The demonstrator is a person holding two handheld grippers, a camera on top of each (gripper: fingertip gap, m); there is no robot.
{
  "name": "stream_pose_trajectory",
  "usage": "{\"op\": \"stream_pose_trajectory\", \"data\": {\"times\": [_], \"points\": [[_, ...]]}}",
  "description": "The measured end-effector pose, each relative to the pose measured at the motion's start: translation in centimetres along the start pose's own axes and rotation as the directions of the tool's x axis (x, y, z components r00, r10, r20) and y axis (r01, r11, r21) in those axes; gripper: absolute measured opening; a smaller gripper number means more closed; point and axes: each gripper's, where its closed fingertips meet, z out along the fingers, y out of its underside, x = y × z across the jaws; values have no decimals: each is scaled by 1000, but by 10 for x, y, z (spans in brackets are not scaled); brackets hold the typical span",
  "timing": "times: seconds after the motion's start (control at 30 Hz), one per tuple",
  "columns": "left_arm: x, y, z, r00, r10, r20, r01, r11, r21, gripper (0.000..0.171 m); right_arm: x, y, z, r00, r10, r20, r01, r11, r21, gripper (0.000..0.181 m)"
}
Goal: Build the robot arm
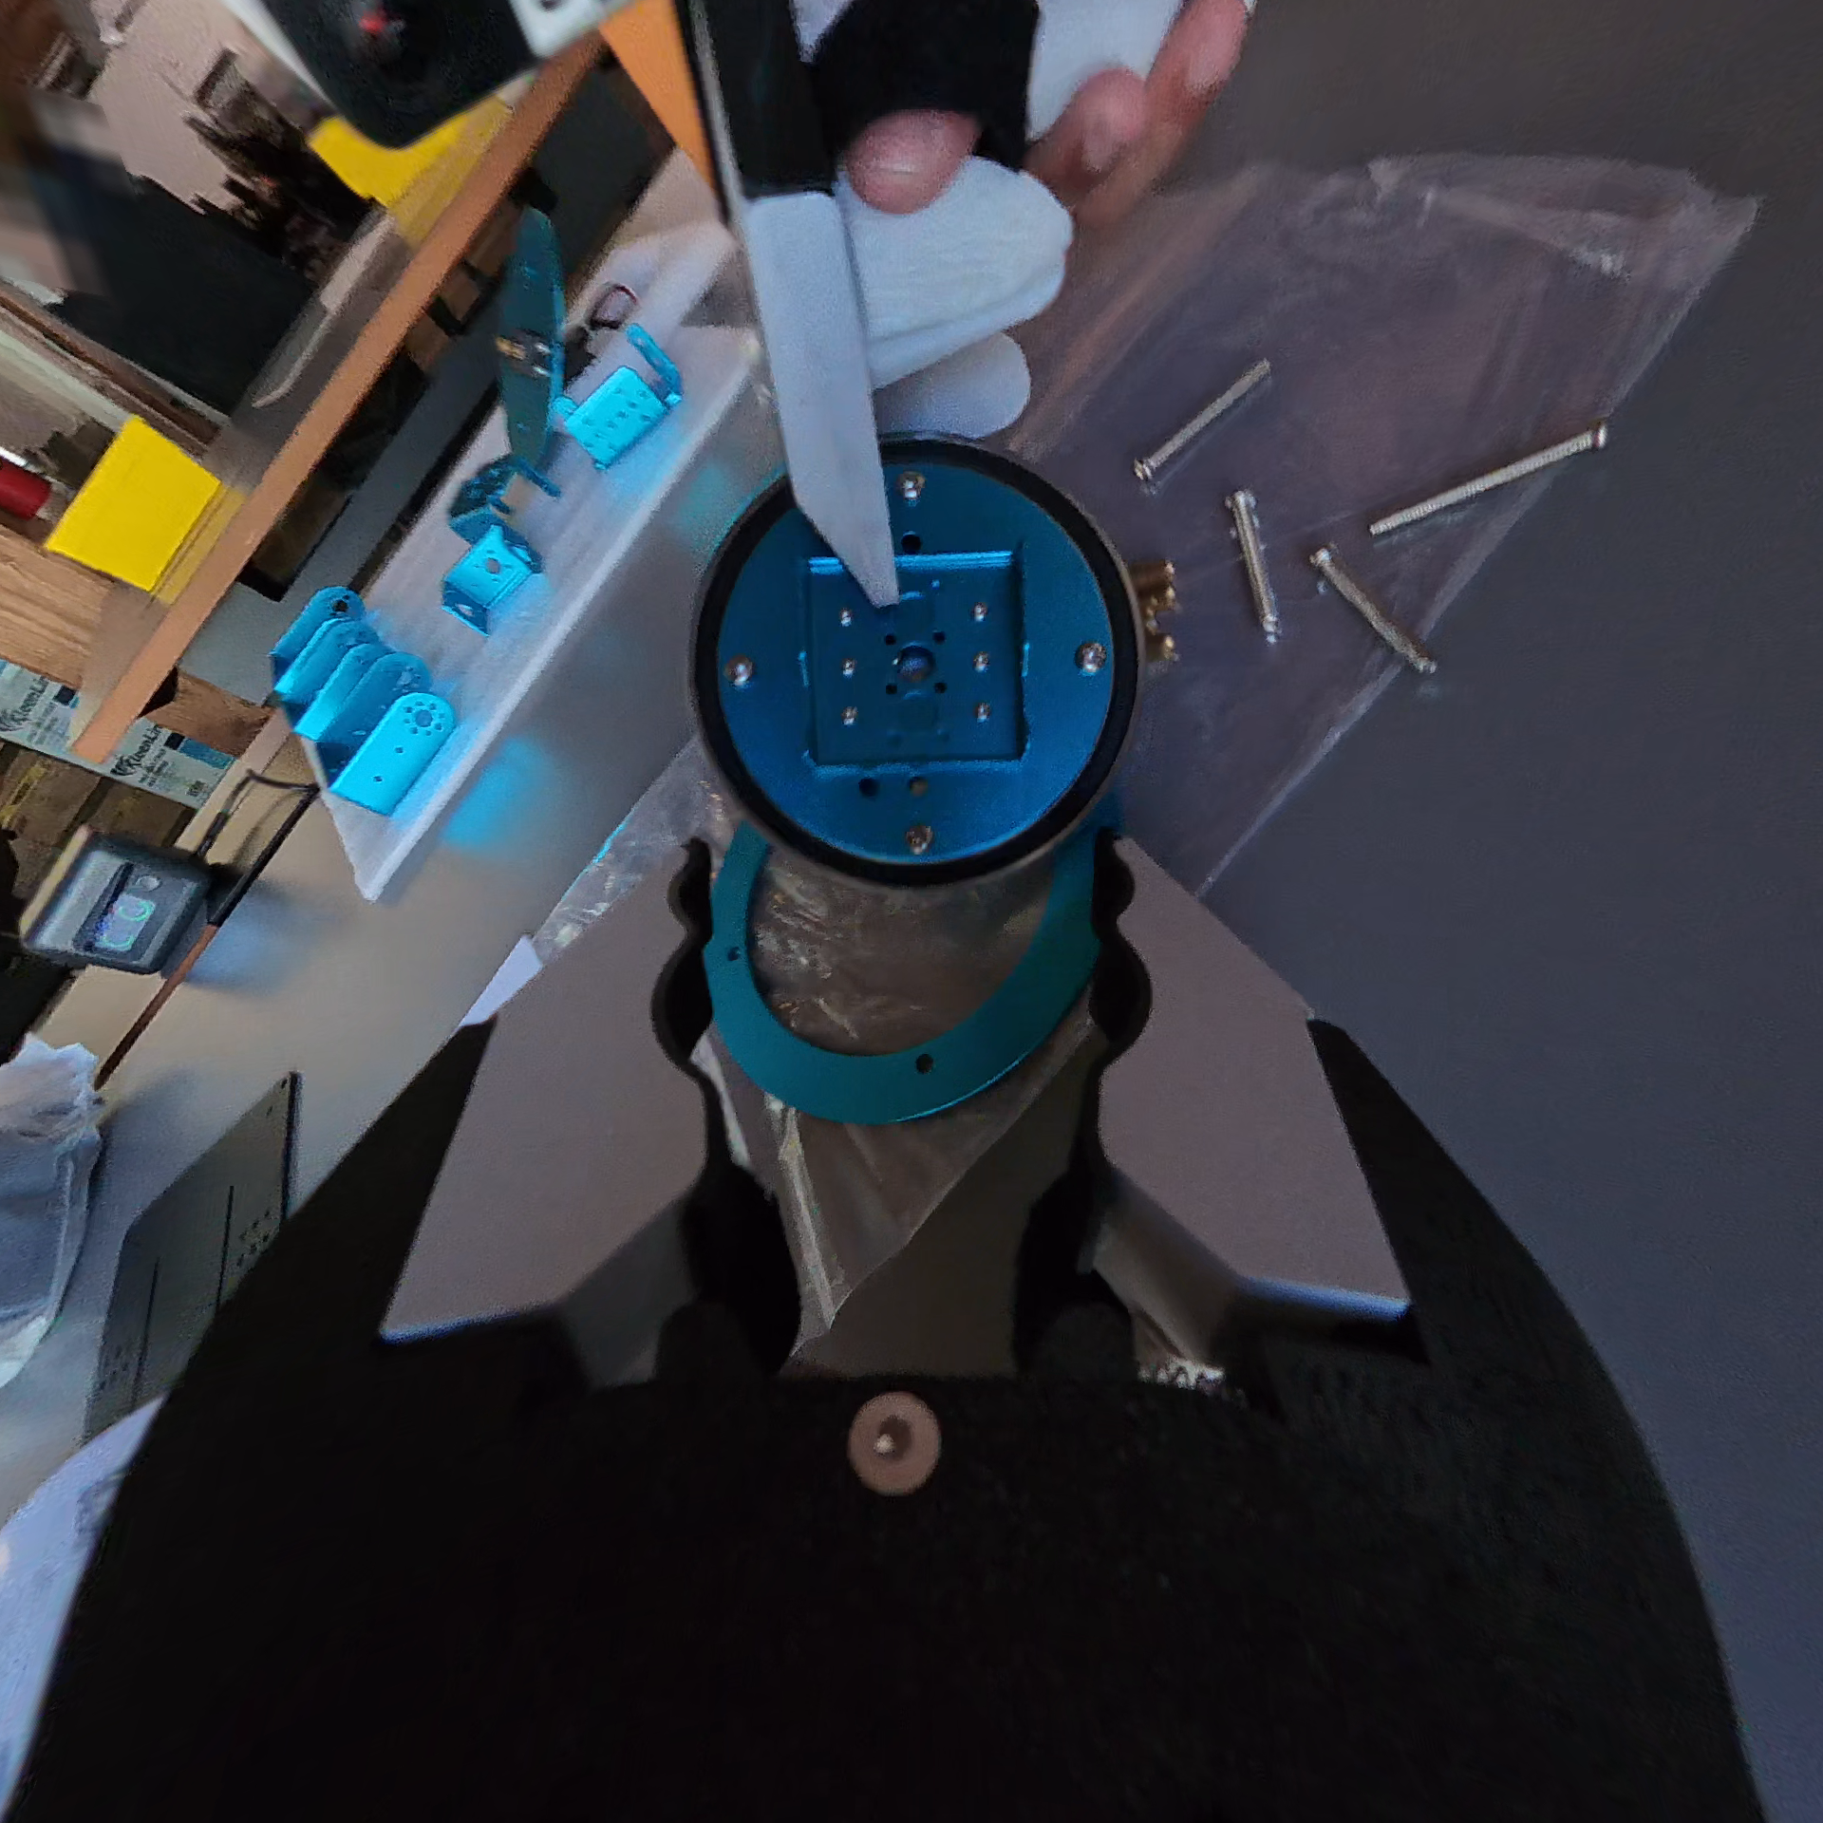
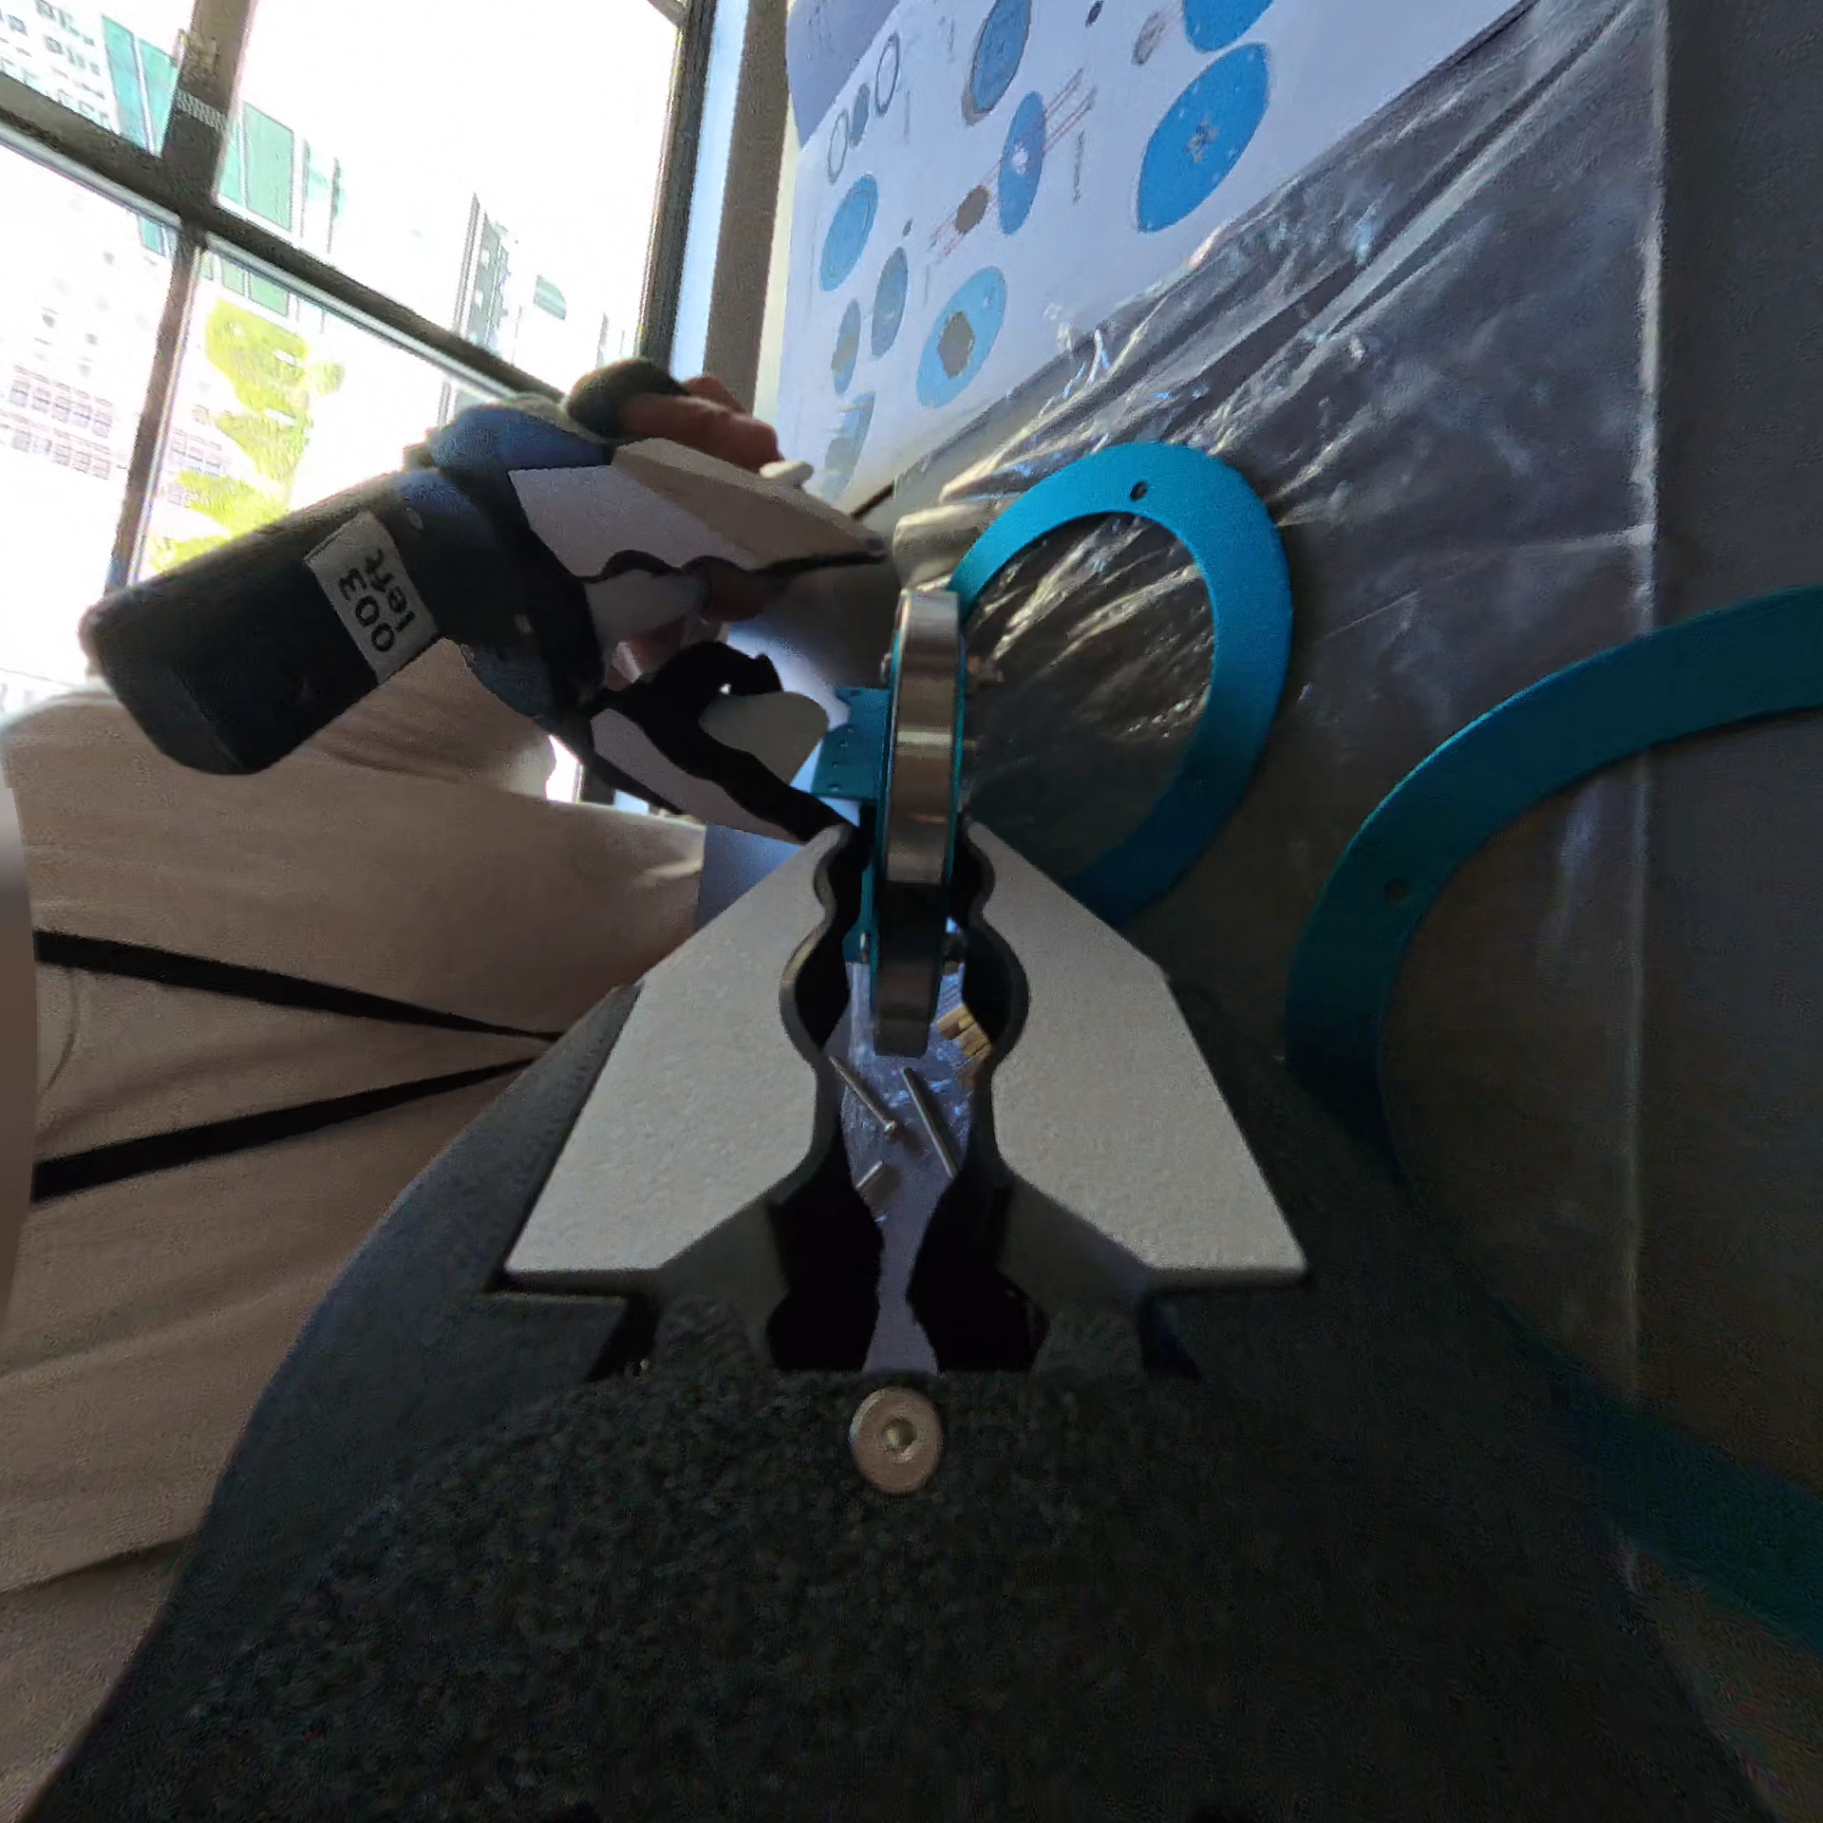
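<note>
Right gripper (image 2: 903, 878) first: its two grey fingers are closed on the edge of a round blue metal disc with a silver bearing ring around it (image 2: 915, 819), so the disc stands on edge between the jaws. In the left wrist view the same disc (image 1: 912, 656) faces the camera, showing a square recessed plate with small holes and four screw heads near the rim, and one grey finger of the right gripper comes down across its face.

The left gripper (image 1: 903, 893) is wide open, fingers spread on either side just below the disc, not clamped on anything. From the right wrist view one of its fingers sits at the disc's upper rim and the other by the blue bracket on the disc's side; can't tell if they actually touch.

Under the disc, a flat teal metal ring (image 1: 838, 1056) lies on a clear plastic bag (image 1: 1381, 326) on the grey table (image 1: 1628, 888). Four long silver screws (image 1: 1253, 562) sit on the bag off to the side, with a few small brass standoffs (image 1: 1159, 602) right beside the disc. A bigger teal ring (image 2: 1499, 779) lies farther out, and a printed sheet with blue part diagrams (image 2: 996, 197) sits beyond it. Over in the left view, a bunch of light blue metal brackets (image 1: 365, 691) rest on a white tray.
</note>
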Motion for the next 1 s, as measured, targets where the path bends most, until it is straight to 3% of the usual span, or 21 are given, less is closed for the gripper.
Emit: {"op": "stream_pose_trajectory", "data": {"times": [0.07, 0.17, 0.27, 0.33, 0.4, 0.6, 0.73, 0.87, 1.0], "points": [[-9, 0, -11, 993, -118, -29, 119, 992, 41, 76, -5, -11, -15, 999, 42, 27, -44, 997, 71, 15], [-15, 11, -20, 942, -305, -138, 308, 952, -2, 76, -15, -28, -37, 990, 78, 120, -96, 983, 157, 15], [-19, 21, -19, 879, -430, -205, 419, 903, -96, 76, -2, -39, -56, 995, 86, 50, -95, 972, 213, 15], [-27, 33, -9, 862, -475, -176, 444, 876, -187, 76, 15, -41, -70, 994, 95, -45, -83, 973, 215, 15], [-39, 40, 1, 860, -496, -120, 461, 856, -232, 76, 31, -39, -86, 984, 141, -105, -114, 967, 230, 16], [-42, 52, 29, 875, -473, -107, 416, 845, -335, 72, 58, -14, -104, 964, 249, -92, -222, 945, 239, 15], [-41, 50, 37, 874, -465, -141, 395, 849, -352, 59, 73, -7, -107, 963, 253, -98, -226, 948, 224, 16], [-37, 49, 37, 860, -478, -180, 394, 845, -362, 49, 89, -1, -111, 949, 242, -200, -205, 960, 190, 22], [-36, 49, 37, 855, -474, -211, 377, 847, -374, 48, 98, 4, -111, 945, 218, -242, -180, 969, 169, 27]]}}
